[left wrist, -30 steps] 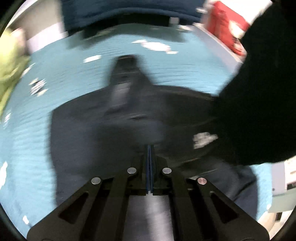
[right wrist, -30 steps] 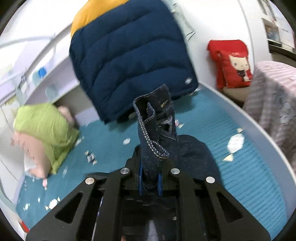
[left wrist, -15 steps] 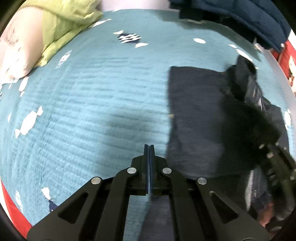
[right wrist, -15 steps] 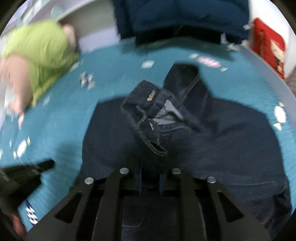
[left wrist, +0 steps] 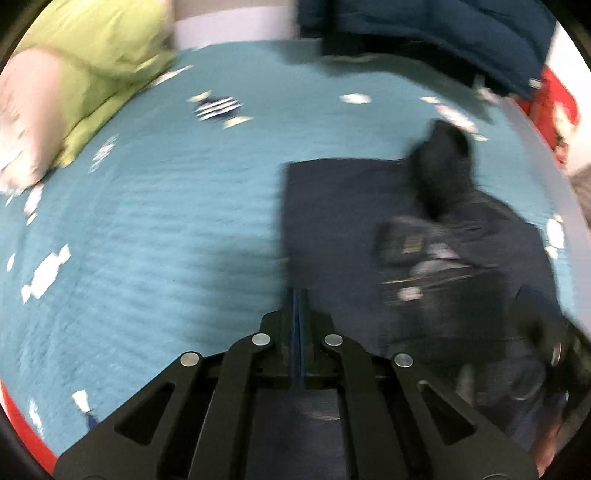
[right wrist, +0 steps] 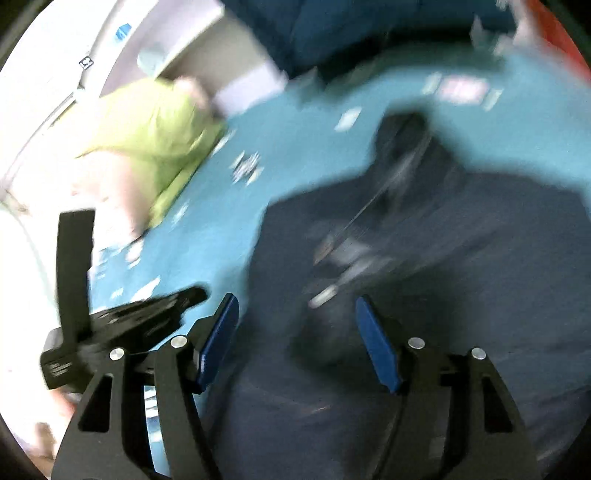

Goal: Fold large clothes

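Note:
Dark blue jeans [left wrist: 340, 206] lie on the teal bedspread [left wrist: 166, 221], partly folded, with the bunched waistband [left wrist: 417, 243] on top. They also show in the right wrist view [right wrist: 424, 258], blurred. My left gripper [left wrist: 297, 295] is shut and empty, over the jeans' left edge. My right gripper [right wrist: 295, 317] is open and empty, just above the jeans near the waistband. The left gripper also shows in the right wrist view [right wrist: 184, 297], at the lower left.
A green and pink pillow [left wrist: 74, 85] lies at the bed's far left. A navy puffer jacket [left wrist: 424, 29] hangs at the back. A red cushion [left wrist: 554, 99] sits at the far right. White scraps [left wrist: 44, 273] dot the bedspread.
My right gripper has opened and let go of the jeans' waistband, which now lies on the pile. Both views have shifted slightly; the left gripper stays shut.

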Tool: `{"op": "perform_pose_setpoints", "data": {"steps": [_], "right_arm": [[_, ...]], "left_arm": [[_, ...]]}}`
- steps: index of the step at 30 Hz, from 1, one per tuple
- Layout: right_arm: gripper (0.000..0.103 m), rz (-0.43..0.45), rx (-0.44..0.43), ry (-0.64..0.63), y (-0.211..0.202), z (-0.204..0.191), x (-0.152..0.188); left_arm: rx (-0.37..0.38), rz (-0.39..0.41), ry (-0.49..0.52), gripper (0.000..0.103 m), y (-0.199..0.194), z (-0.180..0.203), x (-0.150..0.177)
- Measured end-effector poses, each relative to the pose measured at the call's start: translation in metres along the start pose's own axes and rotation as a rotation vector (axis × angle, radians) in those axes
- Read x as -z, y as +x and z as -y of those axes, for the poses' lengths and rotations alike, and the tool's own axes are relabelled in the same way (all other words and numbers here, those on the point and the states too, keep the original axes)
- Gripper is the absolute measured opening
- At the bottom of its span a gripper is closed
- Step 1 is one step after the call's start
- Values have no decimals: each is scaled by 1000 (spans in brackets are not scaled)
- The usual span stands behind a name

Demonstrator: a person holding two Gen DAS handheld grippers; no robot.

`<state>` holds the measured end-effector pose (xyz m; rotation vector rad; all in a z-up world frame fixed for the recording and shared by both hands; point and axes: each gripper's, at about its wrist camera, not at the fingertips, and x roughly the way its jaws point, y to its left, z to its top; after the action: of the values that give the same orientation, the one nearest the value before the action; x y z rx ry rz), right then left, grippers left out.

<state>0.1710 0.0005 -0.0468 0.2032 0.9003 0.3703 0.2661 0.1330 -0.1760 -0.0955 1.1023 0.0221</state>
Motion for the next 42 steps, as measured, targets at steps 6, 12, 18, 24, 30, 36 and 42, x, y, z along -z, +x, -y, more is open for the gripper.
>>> {"op": "perform_pose_setpoints", "data": {"steps": [6, 12, 18, 24, 30, 36, 42], "right_arm": [[10, 83, 206, 24, 8, 57, -24], [4, -77, 153, 14, 77, 89, -11], [0, -80, 320, 33, 68, 138, -6], [0, -43, 487, 162, 35, 208, 5], [1, -26, 522, 152, 8, 184, -1], [1, -35, 350, 46, -12, 114, 23], [0, -144, 450, 47, 4, 132, 67]], "left_arm": [[177, 58, 58, 2, 19, 77, -16], [164, 49, 108, 1, 87, 123, -16], [189, 124, 123, 2, 100, 117, -7], [251, 125, 60, 2, 104, 97, -7], [172, 110, 60, 2, 83, 97, -5], [238, 125, 80, 3, 35, 102, 27], [216, 54, 84, 2, 57, 91, 64]]}}
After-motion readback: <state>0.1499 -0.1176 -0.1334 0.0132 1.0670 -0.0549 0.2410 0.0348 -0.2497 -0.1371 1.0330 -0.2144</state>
